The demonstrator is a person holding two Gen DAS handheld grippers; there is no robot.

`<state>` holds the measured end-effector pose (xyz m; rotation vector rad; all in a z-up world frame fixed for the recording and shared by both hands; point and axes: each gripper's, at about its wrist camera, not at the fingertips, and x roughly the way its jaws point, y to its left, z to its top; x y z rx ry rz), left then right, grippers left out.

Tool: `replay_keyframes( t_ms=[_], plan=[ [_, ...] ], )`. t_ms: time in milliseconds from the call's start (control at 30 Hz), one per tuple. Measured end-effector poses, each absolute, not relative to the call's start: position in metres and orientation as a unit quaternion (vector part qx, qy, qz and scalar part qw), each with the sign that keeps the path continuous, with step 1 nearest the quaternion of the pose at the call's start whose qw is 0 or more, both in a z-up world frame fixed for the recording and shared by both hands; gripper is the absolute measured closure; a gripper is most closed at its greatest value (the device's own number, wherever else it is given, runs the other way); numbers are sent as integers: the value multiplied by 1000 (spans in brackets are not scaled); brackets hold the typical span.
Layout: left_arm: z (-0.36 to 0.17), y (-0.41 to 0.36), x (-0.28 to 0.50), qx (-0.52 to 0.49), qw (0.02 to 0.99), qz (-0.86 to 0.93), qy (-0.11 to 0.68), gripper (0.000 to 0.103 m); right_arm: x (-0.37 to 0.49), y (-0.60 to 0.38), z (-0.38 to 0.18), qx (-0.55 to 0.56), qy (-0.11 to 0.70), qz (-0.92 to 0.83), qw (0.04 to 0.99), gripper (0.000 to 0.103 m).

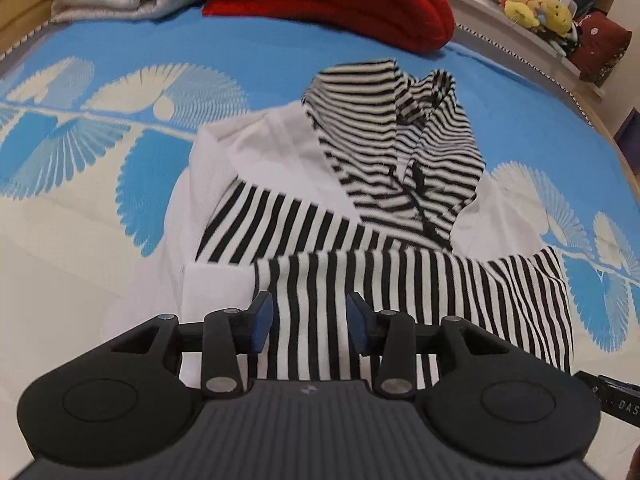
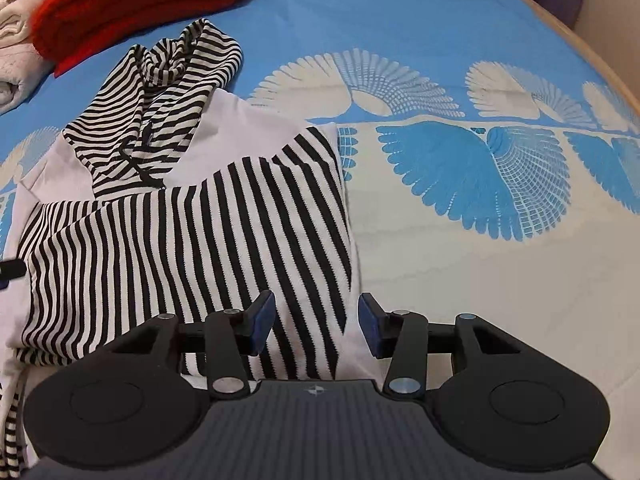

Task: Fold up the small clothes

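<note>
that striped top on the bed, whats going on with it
A person with a hand-held gripper in each hand is folding the striped hooded top on the blue patterned bedspread. Both striped sleeves are laid across the body. The left gripper and right gripper hover above the near edge, open, nothing between their fingers. The hood lies unfolded at the far end.

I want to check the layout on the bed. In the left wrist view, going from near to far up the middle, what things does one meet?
left gripper with open jaws → striped sleeves folded across → striped hood → blue bedspread → red knit.
</note>
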<state>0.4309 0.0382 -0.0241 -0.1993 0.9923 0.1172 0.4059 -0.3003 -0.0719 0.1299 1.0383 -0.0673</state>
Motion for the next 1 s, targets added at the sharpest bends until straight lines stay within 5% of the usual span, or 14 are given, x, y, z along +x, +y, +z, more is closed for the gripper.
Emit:
replay_keyframes(
  t_ms=[267, 500, 1000],
  plan=[
    [0, 34, 431, -65, 899, 75, 426, 59, 403, -312, -61, 61, 489, -24, 870, 54],
    [25, 40, 455, -29, 920, 64, 387, 95, 405, -326, -50, 48, 476, -29, 877, 52],
    [-3, 38, 715, -72, 913, 6, 403, 95, 411, -333, -66, 29, 492, -33, 869, 52]
  ],
)
